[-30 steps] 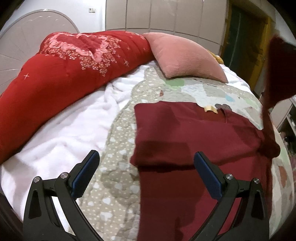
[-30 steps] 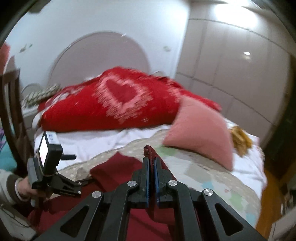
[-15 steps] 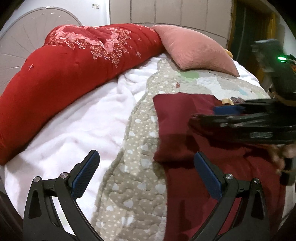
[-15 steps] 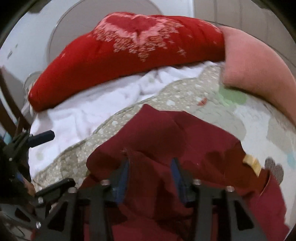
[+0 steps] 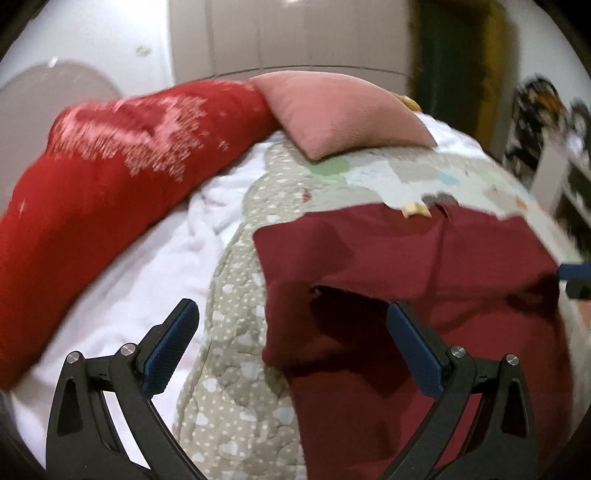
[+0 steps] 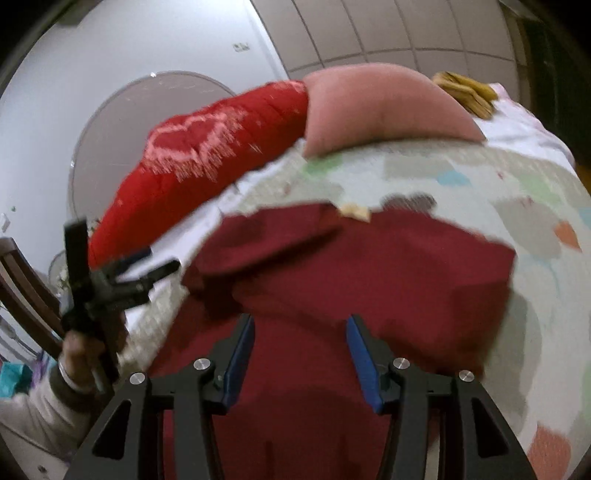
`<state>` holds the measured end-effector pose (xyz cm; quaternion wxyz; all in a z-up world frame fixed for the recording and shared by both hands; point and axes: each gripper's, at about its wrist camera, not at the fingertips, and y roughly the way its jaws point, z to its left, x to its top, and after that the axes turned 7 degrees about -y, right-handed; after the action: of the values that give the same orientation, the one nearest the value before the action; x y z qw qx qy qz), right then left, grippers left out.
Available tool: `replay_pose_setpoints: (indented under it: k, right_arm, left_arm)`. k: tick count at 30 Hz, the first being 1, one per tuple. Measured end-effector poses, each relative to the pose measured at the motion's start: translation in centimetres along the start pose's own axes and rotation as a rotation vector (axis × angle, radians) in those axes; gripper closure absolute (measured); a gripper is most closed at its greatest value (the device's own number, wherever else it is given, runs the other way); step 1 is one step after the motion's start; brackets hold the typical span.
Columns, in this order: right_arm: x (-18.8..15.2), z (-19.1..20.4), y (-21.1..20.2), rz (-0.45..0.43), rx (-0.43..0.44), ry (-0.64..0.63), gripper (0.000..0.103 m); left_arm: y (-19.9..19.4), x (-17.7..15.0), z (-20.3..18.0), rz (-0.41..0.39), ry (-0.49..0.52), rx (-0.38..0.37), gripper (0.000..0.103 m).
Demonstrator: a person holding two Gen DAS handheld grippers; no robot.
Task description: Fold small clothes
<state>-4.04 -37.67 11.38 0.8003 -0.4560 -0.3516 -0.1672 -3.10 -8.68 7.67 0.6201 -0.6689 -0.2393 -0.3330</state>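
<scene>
A dark red garment (image 5: 424, 266) lies on the patchwork quilt (image 5: 236, 369), its sides folded in over the middle. My left gripper (image 5: 291, 319) hovers open and wide above the garment's left edge, with nothing between its fingers. In the right wrist view the garment (image 6: 369, 266) fills the centre. My right gripper (image 6: 299, 328) hangs low over its near part with the jaws opening; the cloth lies under them, not pinched. A hand holds the left gripper (image 6: 162, 258) at the left. One blue tip of the right gripper (image 5: 576, 271) shows at the left wrist view's right edge.
A red heart-patterned duvet (image 5: 110, 177) and a pink pillow (image 5: 340, 110) lie at the head of the bed. A white blanket (image 5: 147, 280) lies left of the quilt. A wooden chair (image 6: 22, 280) stands beside the bed at left. Wardrobe doors (image 6: 388, 33) line the far wall.
The right gripper was shut on a raised piece of the garment; it has dropped low, opened and let go. That piece now lies folded over the garment. The left gripper rolled slightly.
</scene>
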Motion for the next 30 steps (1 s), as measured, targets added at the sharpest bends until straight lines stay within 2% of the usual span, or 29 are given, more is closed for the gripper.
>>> replay_pose_setpoints:
  k: [2,5,9,12,17,22,25,27,30]
  right_arm:
    - [-1.0,0.0,-0.1,-0.003,0.029,0.008,0.053]
    - [-0.6,0.9,1.3,-0.007,0.073,0.011,0.053]
    - [1.3,2.3,4.4,-0.013,0.065,0.019,0.053]
    - [3.2,3.2,7.1,-0.005,-0.004,0.009,0.054]
    - [6.1,4.4,11.7,0.061,-0.159,-0.08,0.064]
    - [8.6,2.5,15.1,0.041,-0.194,-0.045,0.064]
    - [9.3,0.9,17.0,0.08,-0.184,0.031,0.064]
    - [9.0,1.1,16.3,0.059,-0.171,0.04,0.064]
    - [7.8,3.4,14.1,0.015,-0.066,-0.025,0.064]
  left_arm:
    - [0.2,-0.6,-0.6,0.019,0.037,0.004,0.001]
    - [0.6,-0.9,-1.2,0.034,0.055,0.0,0.001]
    - [1.4,-0.4,-2.0,0.018,0.078,0.011,0.001]
    - [2.8,0.4,-1.8,0.028,0.074,0.046,0.001]
    - [5.4,1.7,-0.1,0.068,-0.007,0.026,0.001]
    - [7.4,3.6,2.3,0.107,-0.123,0.019,0.001]
    - [7.6,3.9,4.2,0.145,-0.223,-0.001,0.001]
    - [7.1,3.6,5.1,0.136,-0.255,-0.009,0.001]
    - [6.6,2.8,6.3,0.135,-0.297,0.01,0.001]
